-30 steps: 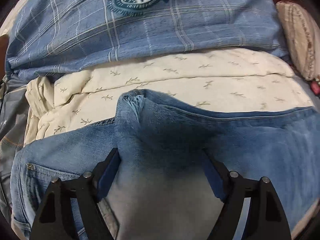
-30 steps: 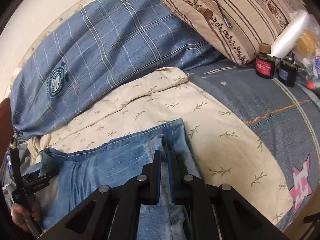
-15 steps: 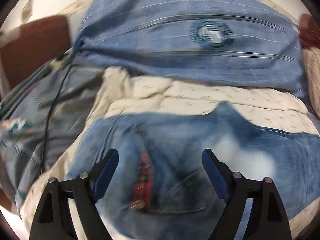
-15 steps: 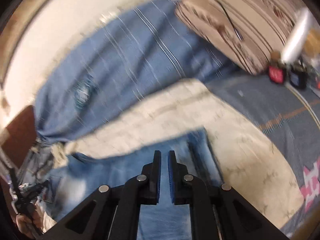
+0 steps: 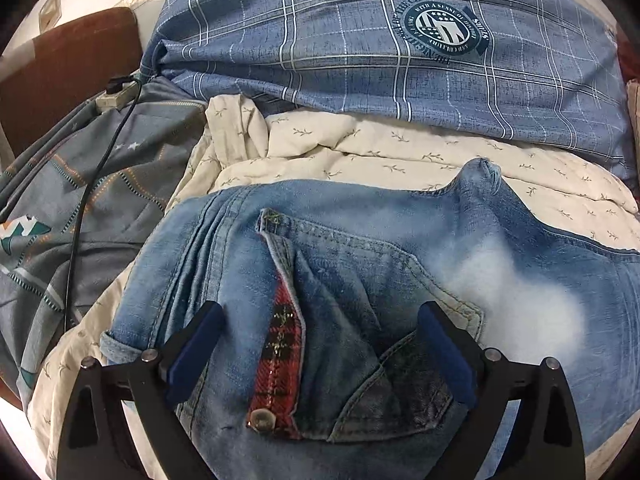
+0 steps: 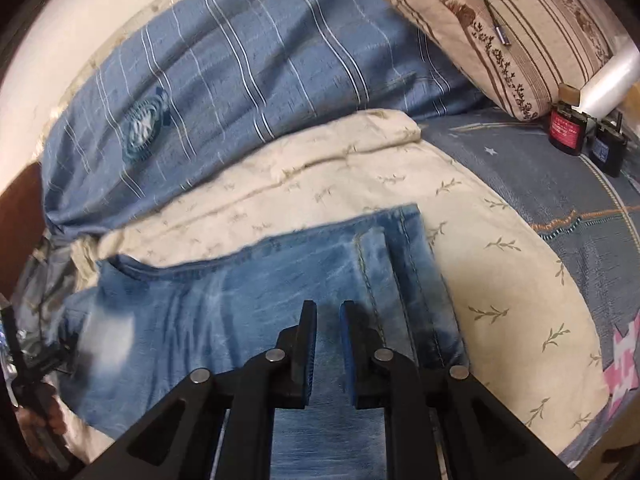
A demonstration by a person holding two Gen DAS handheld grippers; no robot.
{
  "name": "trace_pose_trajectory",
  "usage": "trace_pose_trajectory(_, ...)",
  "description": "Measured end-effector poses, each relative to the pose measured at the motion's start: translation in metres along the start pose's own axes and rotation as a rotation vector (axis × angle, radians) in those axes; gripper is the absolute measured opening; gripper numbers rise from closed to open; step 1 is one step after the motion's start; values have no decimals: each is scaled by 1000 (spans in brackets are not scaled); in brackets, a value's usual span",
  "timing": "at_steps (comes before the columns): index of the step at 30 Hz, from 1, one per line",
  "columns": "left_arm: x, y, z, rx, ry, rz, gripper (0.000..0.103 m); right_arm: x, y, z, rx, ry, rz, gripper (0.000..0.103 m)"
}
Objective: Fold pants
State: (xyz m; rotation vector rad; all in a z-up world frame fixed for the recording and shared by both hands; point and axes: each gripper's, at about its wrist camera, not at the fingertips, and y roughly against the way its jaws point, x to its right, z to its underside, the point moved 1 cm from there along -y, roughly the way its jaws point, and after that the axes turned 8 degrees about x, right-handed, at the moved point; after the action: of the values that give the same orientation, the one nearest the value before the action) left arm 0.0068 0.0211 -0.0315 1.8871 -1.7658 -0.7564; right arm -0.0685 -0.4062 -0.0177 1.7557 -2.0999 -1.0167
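Faded blue jeans [image 5: 400, 248] lie across a cream leaf-print blanket [image 5: 380, 156] on the bed. My left gripper [image 5: 320, 312] hovers over the waist end, jaws still opening and wide, either side of a pocket with red plaid lining [image 5: 280, 340]; nothing is pinched. A frayed hem corner [image 5: 486, 170] sticks up behind. In the right wrist view the jeans [image 6: 240, 280] stretch left from the leg end. My right gripper [image 6: 328, 308] is over that leg, its jaws opening with a narrow gap and no cloth between the pads. The left gripper [image 6: 28, 360] shows at the far left.
A blue plaid duvet [image 5: 340, 40] is bunched behind the blanket. A black cable [image 5: 80, 208] runs from a power strip [image 5: 116, 94] over the grey sheet at left. At right are a striped pillow [image 6: 500, 20], two small bottles [image 6: 566, 128] and a white roll [image 6: 608, 80].
My left gripper swung left from the frayed hem to the waist and pocket, and its jaws widened. The right gripper's jaws parted slightly above the leg.
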Motion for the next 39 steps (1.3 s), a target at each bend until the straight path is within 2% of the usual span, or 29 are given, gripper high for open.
trace_pose_trajectory(3, 1, -9, 3, -30, -2, 12, 103, 1, -5, 5, 0, 2, -21, 15)
trace_pose_trajectory(5, 6, -15, 9, -35, -32, -20, 103, 7, -18, 13, -52, -23, -55, 26)
trace_pose_trajectory(6, 10, -14, 11, -12, -51, -38, 103, 10, -20, 15, -42, -28, -74, 26)
trace_pose_trajectory(7, 11, -11, 13, 9, -56, -48, 103, 9, -19, 15, -33, -19, -87, 32)
trace_pose_trajectory(8, 12, -10, 15, 24, -55, -55, 103, 8, -19, 16, -34, -13, -109, 48)
trace_pose_trajectory(9, 12, -10, 16, 34, -49, -54, 103, 8, -18, 20, -9, -24, -179, 60)
trace_pose_trajectory(10, 10, -10, 18, 41, -41, -50, 103, 6, -18, 22, 13, -38, -240, 83)
trace_pose_trajectory(11, 9, -11, 18, 43, -36, -48, 103, 1, -18, 24, 22, -26, -257, 89)
trace_pose_trajectory(14, 10, -10, 19, 45, -38, -48, 103, -38, -21, 33, 5, 234, -97, 90)
trace_pose_trajectory(15, 9, -9, 17, 31, -42, -42, 103, -45, -19, 33, 7, 264, -64, 90)
trace_pose_trajectory(16, 8, -9, 14, 6, -51, -32, 103, -46, -15, 32, 15, 265, -61, 90)
trace_pose_trajectory(18, 7, -7, 7, -23, -60, -15, 103, -46, 6, 21, 108, 266, -90, 90)
trace_pose_trajectory(21, -4, 13, -3, 91, -17, -63, 103, -32, 26, 9, 205, 242, -57, 90)
trace_pose_trajectory(23, -8, 27, -9, 183, -16, -92, 103, -12, 28, 0, 216, 181, -17, 90)
trace_pose_trajectory(24, -7, 29, -10, 200, -29, -110, 103, -5, 25, -2, 201, 161, -5, 90)
trace_pose_trajectory(25, -6, 27, -9, 196, -48, -133, 103, 2, 21, -3, 180, 142, -7, 90)
trace_pose_trajectory(26, -4, 18, -7, 145, -75, -152, 103, 8, 18, -5, 160, 122, -16, 89)
trace_pose_trajectory(29, -8, -9, 2, -26, -50, -116, 103, 5, 3, -7, 133, 152, -18, 89)
trace_pose_trajectory(32, -17, -9, 3, -31, 9, -79, 103, 0, -13, -12, 118, 161, -30, 88)
trace_pose_trajectory(33, -18, -10, 4, -35, 8, -75, 103, 0, -21, -15, 101, 149, -49, 86)
trace_pose_trajectory(34, -18, -11, 5, -41, 6, -72, 103, 0, -30, -17, 71, 134, -69, 75)
trace_pose_trajectory(35, -17, -12, 7, -47, 5, -63, 103, 1, -38, -15, 39, 126, -70, 68)
trace_pose_trajectory(37, -13, -11, 6, -40, -4, -37, 103, 2, -46, -13, 11, 128, -50, 64)
trace_pose_trajectory(39, -6, -10, 7, -26, -36, -25, 103, 2, -44, -14, 14, 149, -35, 53)
